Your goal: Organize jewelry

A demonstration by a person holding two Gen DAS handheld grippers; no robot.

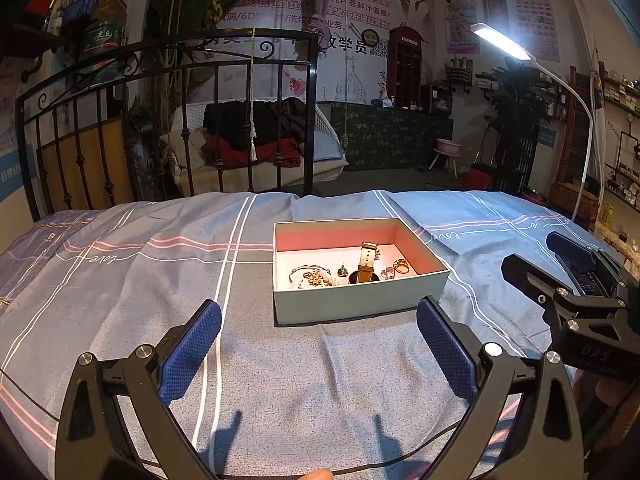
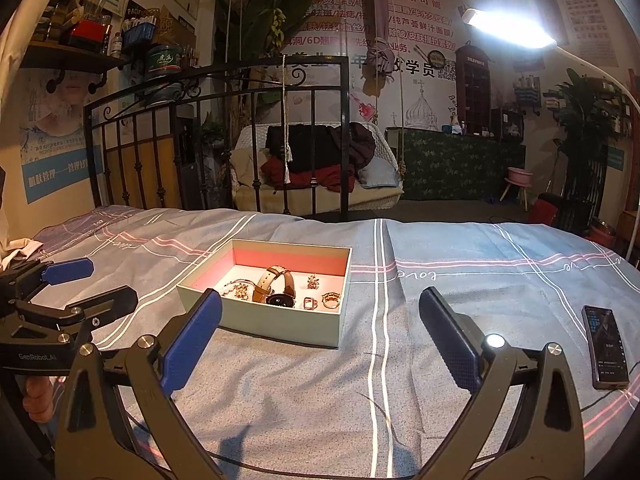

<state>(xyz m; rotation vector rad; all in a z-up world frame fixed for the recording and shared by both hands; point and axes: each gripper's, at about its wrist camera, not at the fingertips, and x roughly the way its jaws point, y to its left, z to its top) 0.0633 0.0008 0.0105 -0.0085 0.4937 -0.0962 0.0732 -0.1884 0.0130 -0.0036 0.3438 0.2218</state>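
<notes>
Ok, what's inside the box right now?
Inside the box: a watch, rings, a brooch and a beaded piece. Its near wall hides the front floor.

Watch (image 2: 276, 286), rings (image 2: 331, 300) in box (image 2: 280, 326); phone (image 2: 606, 346) right.

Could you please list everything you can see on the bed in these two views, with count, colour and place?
box: one, pale green outside, pink inside, open, mid-bed
watch: one, tan strap, dark face, inside box
rings: at least two, gold, box's near right corner
bracelets: tangled, count unclear, gold and silver, box's left side
brooch: one, gold, right of watch
phone: one, black, on the sheet right of box
sheet: one, blue-grey with white and pink stripes
left tool: open, empty
right tool: open, empty
</notes>
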